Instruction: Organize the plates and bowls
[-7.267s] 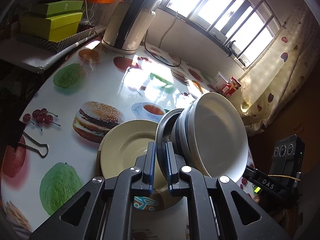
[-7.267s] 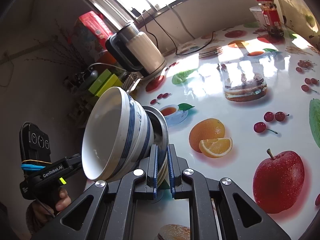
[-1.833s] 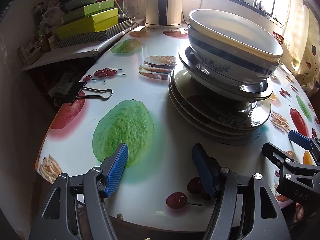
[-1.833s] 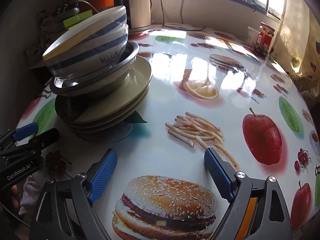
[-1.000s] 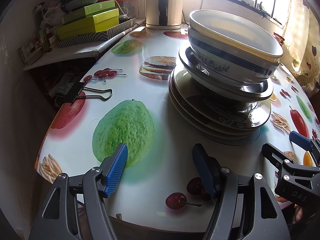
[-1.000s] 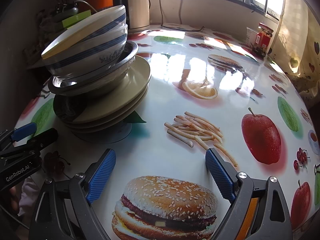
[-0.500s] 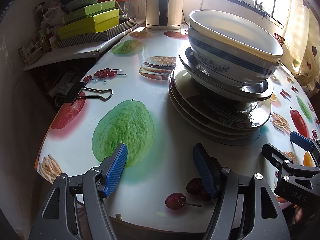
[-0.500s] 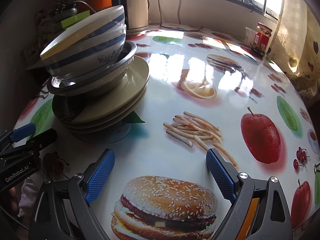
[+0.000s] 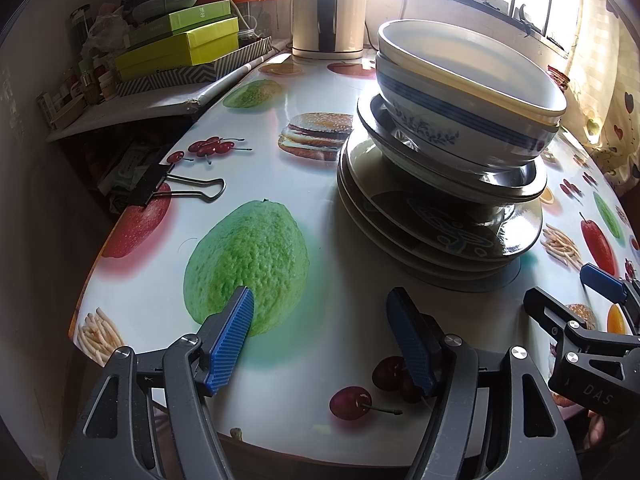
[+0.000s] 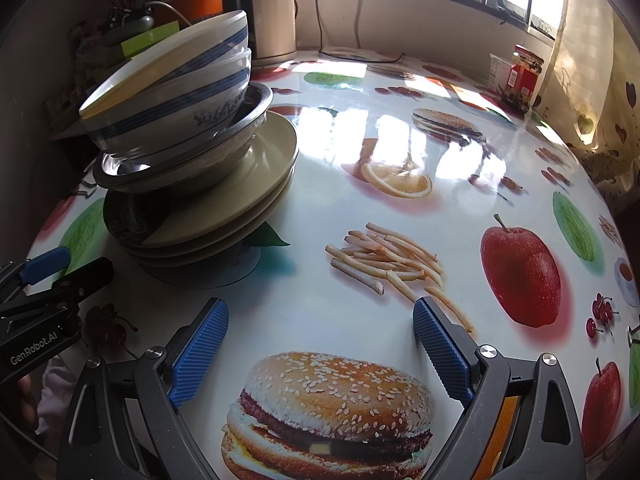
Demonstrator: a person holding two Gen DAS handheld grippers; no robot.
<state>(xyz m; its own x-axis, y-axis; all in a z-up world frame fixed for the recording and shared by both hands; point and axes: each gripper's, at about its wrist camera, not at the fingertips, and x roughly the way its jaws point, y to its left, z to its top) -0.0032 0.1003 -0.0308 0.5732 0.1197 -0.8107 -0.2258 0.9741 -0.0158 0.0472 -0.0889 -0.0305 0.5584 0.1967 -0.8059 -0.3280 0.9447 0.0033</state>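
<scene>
One stack of dishes stands on the fruit-print table. Two white bowls with blue bands [image 9: 468, 92] [image 10: 172, 92] sit nested on top, tilted. Under them is a steel bowl [image 9: 516, 184] [image 10: 240, 120], then several beige plates [image 9: 424, 232] [image 10: 240, 200]. My left gripper [image 9: 320, 308] is open near the table's front edge, short of the stack, nothing between its fingers. My right gripper [image 10: 320, 316] is open too, to the right of the stack over the printed burger, and empty. Each gripper shows at the edge of the other's view.
A black binder clip [image 9: 160, 188] lies at the table's left edge. A kettle [image 9: 328, 8] [image 10: 272, 12] stands at the back by the window, with green boxes [image 9: 180, 44] on a side shelf. A red jar [image 10: 524, 76] stands at the far right. A curtain hangs right.
Earlier both grippers held the steel bowl with the blue-banded bowls in the air; the stack now rests on the plates and both grippers are off it. Nothing has moved over the last second.
</scene>
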